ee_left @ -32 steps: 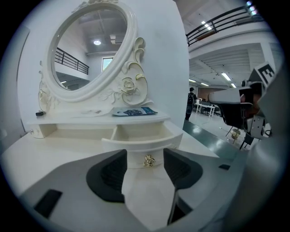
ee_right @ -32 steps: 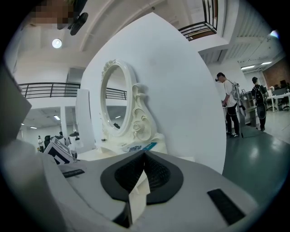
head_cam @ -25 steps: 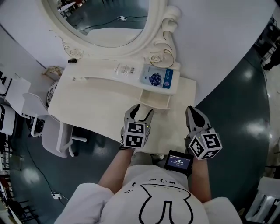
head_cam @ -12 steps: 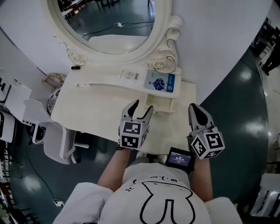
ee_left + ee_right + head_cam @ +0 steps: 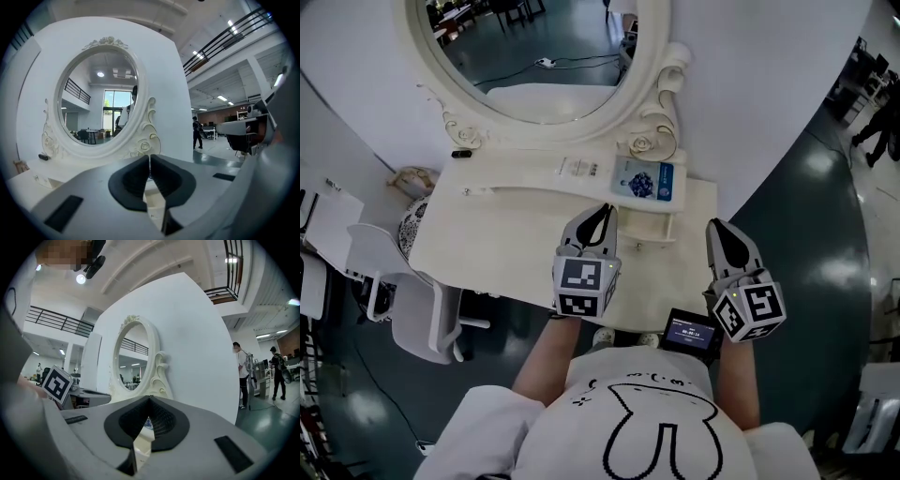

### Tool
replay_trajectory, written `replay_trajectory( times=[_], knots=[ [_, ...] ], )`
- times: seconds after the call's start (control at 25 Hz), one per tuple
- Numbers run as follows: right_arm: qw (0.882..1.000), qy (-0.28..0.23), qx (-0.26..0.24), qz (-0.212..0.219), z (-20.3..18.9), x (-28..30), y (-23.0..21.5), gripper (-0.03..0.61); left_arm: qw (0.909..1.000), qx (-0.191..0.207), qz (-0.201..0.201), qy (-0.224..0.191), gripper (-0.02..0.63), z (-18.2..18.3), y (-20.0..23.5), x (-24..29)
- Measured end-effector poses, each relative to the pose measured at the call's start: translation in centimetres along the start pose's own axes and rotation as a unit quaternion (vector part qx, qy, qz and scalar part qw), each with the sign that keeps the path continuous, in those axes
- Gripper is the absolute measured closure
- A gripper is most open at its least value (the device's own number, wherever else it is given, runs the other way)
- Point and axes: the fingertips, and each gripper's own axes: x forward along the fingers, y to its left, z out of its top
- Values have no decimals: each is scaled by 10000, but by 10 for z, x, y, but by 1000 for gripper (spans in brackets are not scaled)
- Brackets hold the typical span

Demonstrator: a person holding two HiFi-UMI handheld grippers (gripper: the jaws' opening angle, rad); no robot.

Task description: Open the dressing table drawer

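We are holding the left claw (image 5: pixel 605 214), jaws just closing on nothing, and the right claw (image 5: pixel 718 228), shut empty, below the mirror (image 5: pixel 544 56); the drawer (image 5: pixel 649 225) is sitting open below it; a stray nudge risks shoving it shut.

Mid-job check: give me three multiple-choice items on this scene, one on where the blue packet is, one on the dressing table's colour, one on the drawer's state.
1. Where does the blue packet lie?
A on the floor
B on the shelf under the mirror
C on the white chair

2. What colour is the dressing table?
A black
B red
C cream

3. How is the small drawer?
A pulled out
B shut flush
C taken off

Answers:
1 B: the packet lies flat near the shelf's right end.
2 C: top, shelf and mirror frame are all cream.
3 A: the drawer juts forward from under the shelf, its open top showing.
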Motion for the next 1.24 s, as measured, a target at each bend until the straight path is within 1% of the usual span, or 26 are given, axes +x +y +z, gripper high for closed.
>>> replay_trajectory(
  times=[0.04, 0.2, 0.44, 0.92, 1.24],
  knots=[
    [10000, -21, -22, 9, 2, 0, 2, 561, 10000, 35, 1, -73, 600, 4, 1, -1],
    [9999, -62, -115, -1, 9, 2, 7, 561, 9996, 56, -68, -259, 600, 15, 3, -3],
    [9997, 12, -251, -34, 10, 6, 12, 561, 9992, 35, -134, -378, 600, 22, 7, -3],
    [9994, 37, -356, -20, 11, 16, 12, 561, 9986, 77, -293, -429, 600, 26, 9, 5],
    [9990, 69, -450, 9, 17, 19, 8, 561, 9979, 184, -398, -486, 600, 34, 7, 8]
  ],
)
